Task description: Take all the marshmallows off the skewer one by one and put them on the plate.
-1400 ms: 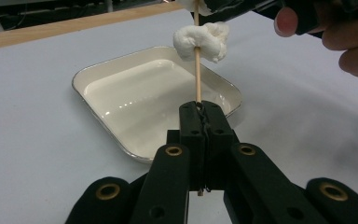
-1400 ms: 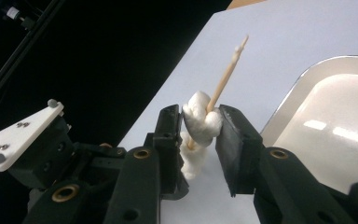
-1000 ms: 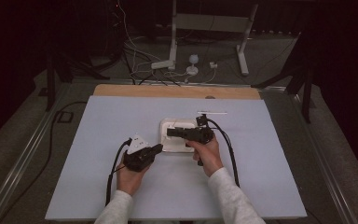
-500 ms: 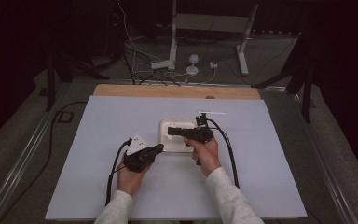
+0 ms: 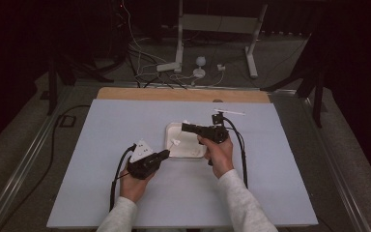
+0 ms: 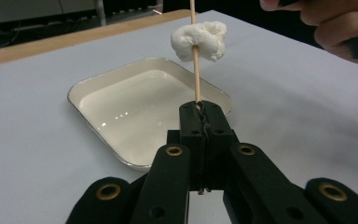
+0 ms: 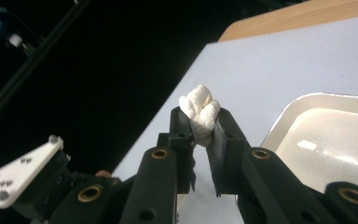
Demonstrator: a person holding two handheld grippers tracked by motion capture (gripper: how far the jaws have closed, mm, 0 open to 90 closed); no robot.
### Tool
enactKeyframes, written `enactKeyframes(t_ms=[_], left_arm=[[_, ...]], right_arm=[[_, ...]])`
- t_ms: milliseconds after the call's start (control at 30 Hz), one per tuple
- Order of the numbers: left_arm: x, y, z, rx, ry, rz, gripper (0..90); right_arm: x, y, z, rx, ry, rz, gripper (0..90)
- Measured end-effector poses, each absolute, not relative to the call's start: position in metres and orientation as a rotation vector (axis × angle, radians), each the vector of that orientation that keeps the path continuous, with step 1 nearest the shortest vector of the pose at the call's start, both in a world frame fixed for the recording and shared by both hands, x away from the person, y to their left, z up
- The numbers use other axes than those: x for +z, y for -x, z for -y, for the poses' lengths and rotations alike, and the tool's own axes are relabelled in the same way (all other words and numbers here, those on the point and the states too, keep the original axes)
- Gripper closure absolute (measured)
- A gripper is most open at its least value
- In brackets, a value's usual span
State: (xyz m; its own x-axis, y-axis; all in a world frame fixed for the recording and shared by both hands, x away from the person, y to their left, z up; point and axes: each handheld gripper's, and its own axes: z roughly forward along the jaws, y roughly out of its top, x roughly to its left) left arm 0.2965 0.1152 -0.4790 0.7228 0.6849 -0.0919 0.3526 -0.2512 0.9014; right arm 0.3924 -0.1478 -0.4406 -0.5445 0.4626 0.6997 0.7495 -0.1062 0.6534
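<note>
High view: left gripper (image 5: 163, 154) sits at the near-left corner of the white tray (image 5: 174, 130), and right gripper (image 5: 185, 127) hangs over the tray, pointing left. Compared w/ the frame a second ago, both hands are almost at the same place.

Left gripper view: jaws are pressed together on a thin wooden skewer (image 6: 195, 51), which stands up from them. One white marshmallow piece (image 6: 199, 39) is already threaded on it, above the tray (image 6: 93, 88), which has nothing in it.

Right gripper view: jaws have just been closing, and now they pinch a second marshmallow piece (image 7: 199, 112), squeezing it a bit. The left gripper's grey plate (image 7: 16, 175) is at bottom left.

So the pick seems done; I think next is to push this piece onto the skewer tip, approx. in line w/ the stick.
</note>
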Motion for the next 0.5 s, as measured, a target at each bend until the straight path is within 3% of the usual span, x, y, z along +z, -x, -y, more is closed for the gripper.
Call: enactKeyframes(t_ms=[300,500], left_arm=[[-0.483,-0.294,-0.119,0.424,-1.92,-0.811,90.0],[-0.482,-0.298,-0.129,0.386,-1.837,-0.878,90.0]], right_arm=[[-0.434,-0.396,0.159,-1.797,1.428,1.839,82.4],[-0.42,-0.397,0.177,-1.791,1.416,1.975,82.0]])
